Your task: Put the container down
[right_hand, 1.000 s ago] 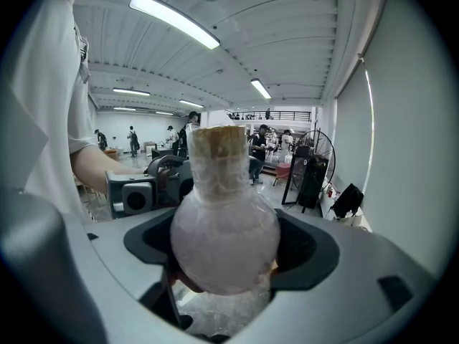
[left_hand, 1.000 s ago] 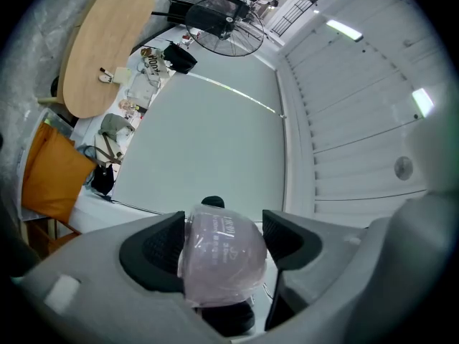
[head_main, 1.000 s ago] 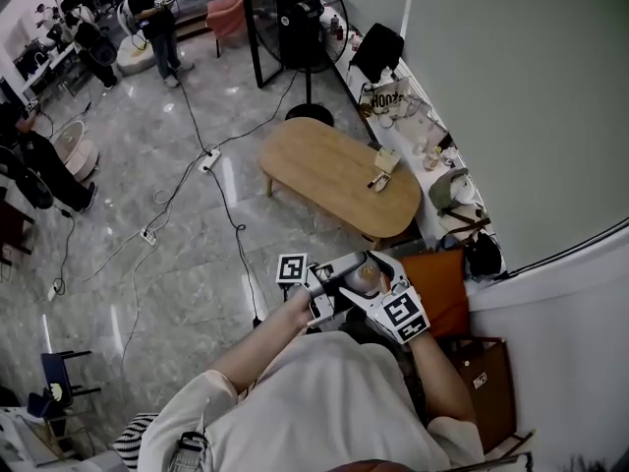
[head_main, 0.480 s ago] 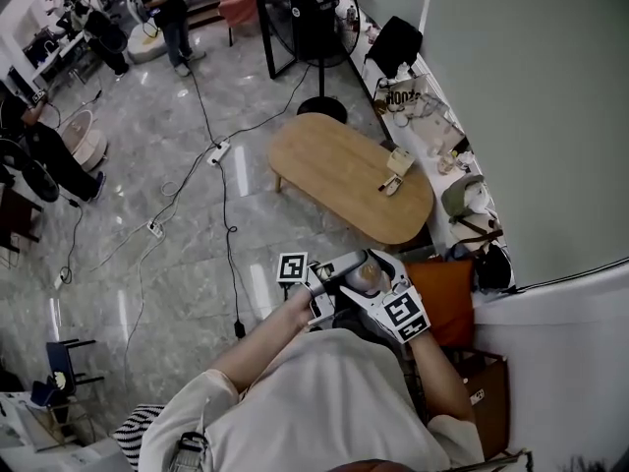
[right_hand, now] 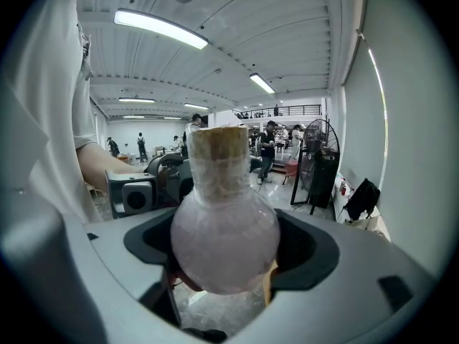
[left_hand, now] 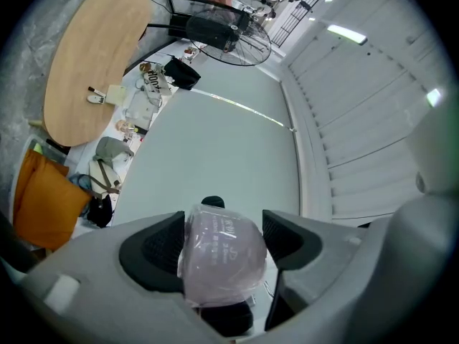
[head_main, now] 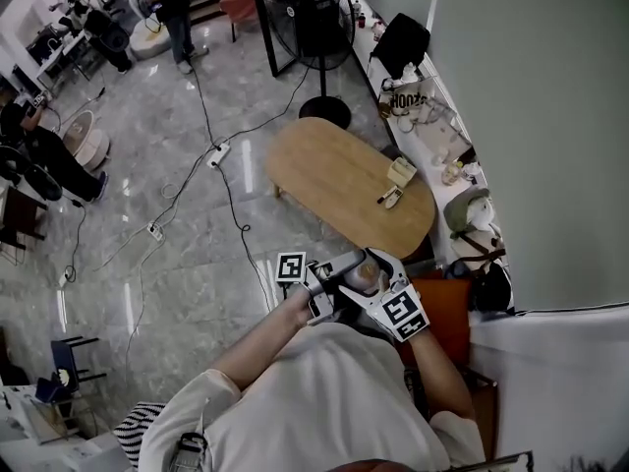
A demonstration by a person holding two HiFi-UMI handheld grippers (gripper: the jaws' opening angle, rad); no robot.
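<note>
The container [head_main: 362, 275] is a round translucent pinkish flask with a tan neck, held close to the person's chest. In the head view my left gripper [head_main: 326, 285] and right gripper [head_main: 381, 293] meet at it from both sides. The left gripper view shows my left gripper [left_hand: 219, 244] shut on the container's rounded plastic-wrapped end [left_hand: 221, 253]. From the right gripper view, my right gripper [right_hand: 224, 248] is shut on the container's bulb [right_hand: 224, 231]; its neck stands upright, and the left gripper's body [right_hand: 136, 192] shows behind.
An oval wooden table [head_main: 329, 170] stands ahead on the marble floor, with a small box [head_main: 400, 171] near its right end. An orange bag [head_main: 444, 311] lies beside me. Along the wall is a cluttered ledge [head_main: 432, 126]. Cables [head_main: 211, 155], a fan [head_main: 314, 13] and people [head_main: 169, 8] are farther off.
Both grippers and the container keep the same place in view. The room has slid a little as the head camera shifted; the table now sits slightly more to the right.
</note>
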